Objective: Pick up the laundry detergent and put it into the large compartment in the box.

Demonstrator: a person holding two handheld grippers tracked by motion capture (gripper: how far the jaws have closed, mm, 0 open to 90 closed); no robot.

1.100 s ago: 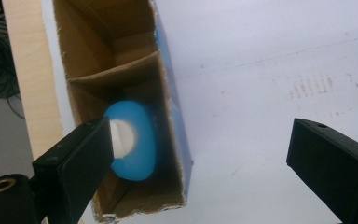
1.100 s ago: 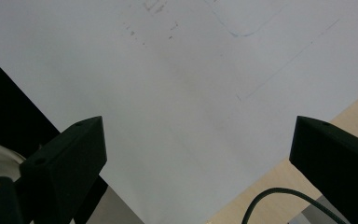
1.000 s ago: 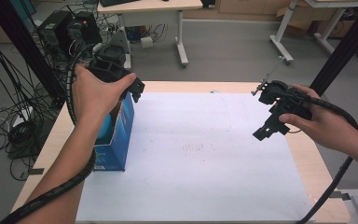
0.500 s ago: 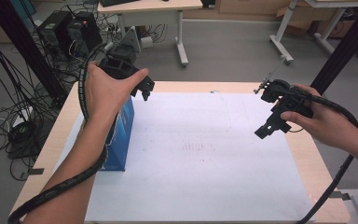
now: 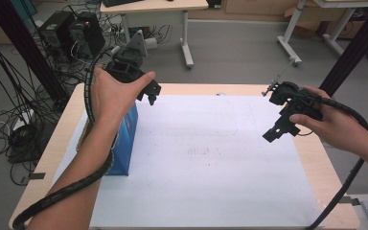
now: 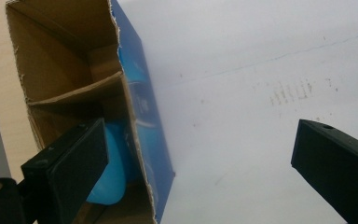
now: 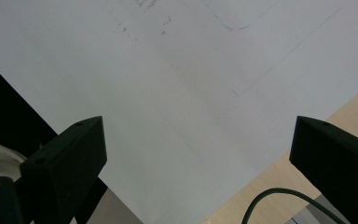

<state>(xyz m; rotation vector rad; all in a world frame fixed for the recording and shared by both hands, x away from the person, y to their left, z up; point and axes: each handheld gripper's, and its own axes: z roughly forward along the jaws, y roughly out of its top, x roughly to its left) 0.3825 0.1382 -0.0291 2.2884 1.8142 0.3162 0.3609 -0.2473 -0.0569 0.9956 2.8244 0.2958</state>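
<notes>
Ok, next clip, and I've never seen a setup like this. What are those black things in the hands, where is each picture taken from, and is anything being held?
A person holds a hand-held two-jaw gripper in each hand. The high view looks down on the table, covered by a white sheet. The left gripper hovers above an open blue cardboard box; the right gripper hangs over the sheet. The other two pictures come from cameras riding on the grippers, looking along their black jaws. The left gripper view looks into the box, with a cardboard divider and something light blue inside. Both grippers' jaws stand wide open, holding nothing; the left's have just been opening.
</notes>
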